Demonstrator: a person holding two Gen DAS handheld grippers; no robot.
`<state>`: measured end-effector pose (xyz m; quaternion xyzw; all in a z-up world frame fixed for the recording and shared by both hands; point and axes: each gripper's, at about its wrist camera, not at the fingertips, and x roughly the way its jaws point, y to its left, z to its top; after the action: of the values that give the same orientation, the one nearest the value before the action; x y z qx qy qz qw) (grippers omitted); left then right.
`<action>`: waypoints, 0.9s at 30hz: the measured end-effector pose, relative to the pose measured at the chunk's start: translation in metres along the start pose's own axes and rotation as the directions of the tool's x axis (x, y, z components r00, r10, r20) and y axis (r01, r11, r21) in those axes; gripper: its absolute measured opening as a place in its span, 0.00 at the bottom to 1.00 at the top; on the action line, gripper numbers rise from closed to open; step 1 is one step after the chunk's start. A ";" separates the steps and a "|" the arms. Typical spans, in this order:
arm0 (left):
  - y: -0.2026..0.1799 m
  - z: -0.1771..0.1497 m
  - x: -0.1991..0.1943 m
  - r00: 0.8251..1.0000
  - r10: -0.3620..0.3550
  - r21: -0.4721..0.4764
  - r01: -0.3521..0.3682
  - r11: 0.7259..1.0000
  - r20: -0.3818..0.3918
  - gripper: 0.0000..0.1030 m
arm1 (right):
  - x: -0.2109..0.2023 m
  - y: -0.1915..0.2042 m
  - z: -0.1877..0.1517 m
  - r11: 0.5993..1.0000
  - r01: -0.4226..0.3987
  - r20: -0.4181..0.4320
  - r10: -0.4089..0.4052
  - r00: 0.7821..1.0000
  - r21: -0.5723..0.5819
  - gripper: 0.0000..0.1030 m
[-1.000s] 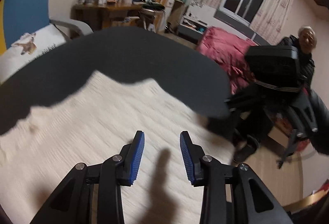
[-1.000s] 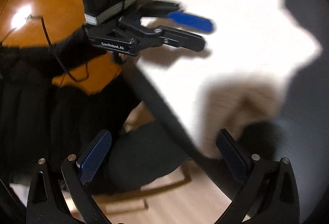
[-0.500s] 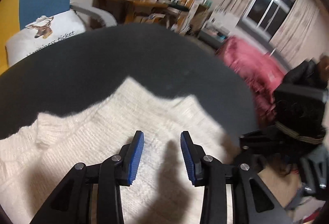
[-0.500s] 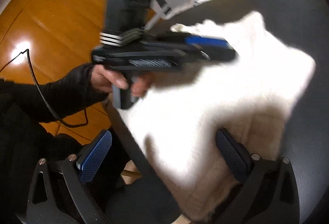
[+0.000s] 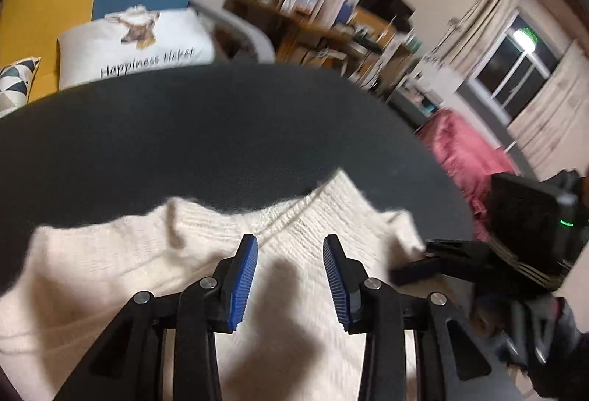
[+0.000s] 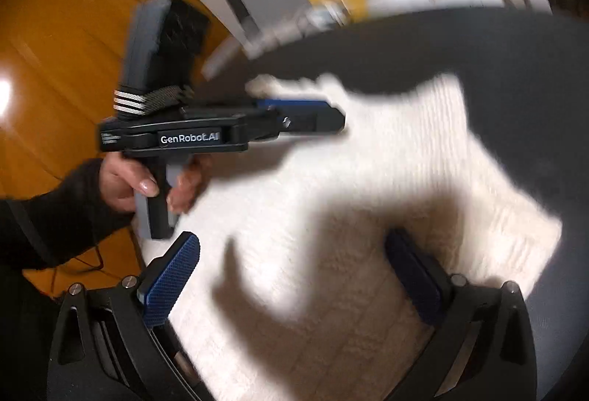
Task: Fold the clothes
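**Sweater flat, folding barely begun**

The dark round table point(image 5: 221, 143) fills both views, and the cream knitted sweater point(image 5: 302, 346) lies on its near half, spread mostly flat. Its far edge, at about twelve o'clock in the left wrist view, is rumpled and uneven; no neat fold shows anywhere, so by my reading nearly all the folding is left. The right gripper point(image 6: 294, 276) hovers over the sweater with its jaws wide apart and nothing between them. The left gripper point(image 5: 291, 276), about half open, also holds nothing; seen from the right wrist, it reaches in from nine o'clock toward the far edge.
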<state>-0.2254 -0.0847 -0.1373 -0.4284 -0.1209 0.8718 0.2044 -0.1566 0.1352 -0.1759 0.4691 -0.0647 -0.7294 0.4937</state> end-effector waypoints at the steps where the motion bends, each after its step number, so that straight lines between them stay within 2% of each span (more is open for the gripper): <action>1: 0.004 -0.004 -0.011 1.000 0.002 0.026 -0.002 1.000 0.002 0.36 | -0.003 -0.001 -0.002 1.000 0.005 0.006 -0.005 1.000 0.018 1.00; 4: 0.010 -0.008 -0.029 0.996 0.084 0.147 -0.081 0.986 -0.015 0.36 | -0.015 0.004 -0.001 0.996 0.061 0.037 -0.063 0.997 0.061 1.00; 7: 0.030 -0.017 -0.041 0.989 0.143 0.227 -0.130 0.965 -0.042 0.36 | -0.019 0.026 0.005 0.999 0.046 0.097 -0.045 0.994 -0.007 1.00; 11: 0.059 -0.021 -0.042 0.985 0.152 0.220 -0.132 0.967 -0.080 0.36 | -0.006 0.048 0.008 0.999 0.001 0.120 0.005 0.993 -0.044 1.00; 14: 0.067 -0.017 -0.037 0.990 0.087 0.225 -0.060 0.972 -0.113 0.37 | 0.012 0.058 0.005 1.000 0.016 0.087 -0.014 0.996 -0.021 1.00; 17: 0.060 -0.017 -0.029 0.986 -0.001 0.270 0.046 0.962 -0.164 0.40 | 0.024 0.059 0.005 0.999 0.041 0.091 -0.040 0.995 -0.001 1.00; 19: 0.055 -0.019 -0.019 0.978 -0.019 0.292 0.080 0.953 -0.208 0.40 | 0.032 0.060 0.005 0.998 0.057 0.093 -0.058 0.994 0.012 1.00; 21: 0.050 -0.023 -0.015 0.976 -0.003 0.322 0.075 0.944 -0.218 0.40 | 0.034 0.059 0.004 0.998 0.052 0.106 -0.055 0.993 0.027 1.00; 22: 0.047 -0.024 -0.014 0.976 0.011 0.338 0.064 0.939 -0.216 0.35 | 0.033 0.057 0.004 0.998 0.045 0.116 -0.049 0.992 0.035 1.00; 23: 0.045 -0.025 -0.015 0.978 0.029 0.350 0.045 0.936 -0.205 0.20 | 0.032 0.057 0.003 0.998 0.040 0.124 -0.045 0.991 0.039 1.00; 24: 0.043 -0.027 -0.017 0.980 0.043 0.361 0.031 0.932 -0.196 0.14 | 0.032 0.058 0.003 0.998 0.044 0.129 -0.049 0.990 0.036 1.00; 25: 0.040 -0.030 -0.018 0.981 0.057 0.375 0.017 0.927 -0.185 0.09 | 0.032 0.059 0.003 0.998 0.053 0.129 -0.057 0.990 0.033 1.00; 27: 0.035 -0.033 -0.019 0.984 0.094 0.402 -0.025 0.915 -0.152 0.07 | 0.030 0.066 0.005 0.995 0.093 0.125 -0.096 0.988 0.027 1.00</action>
<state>-0.1972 -0.1236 -0.1577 -0.4534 0.0901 0.8447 0.2700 -0.1192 0.0770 -0.1550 0.4298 -0.0812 -0.7793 0.4487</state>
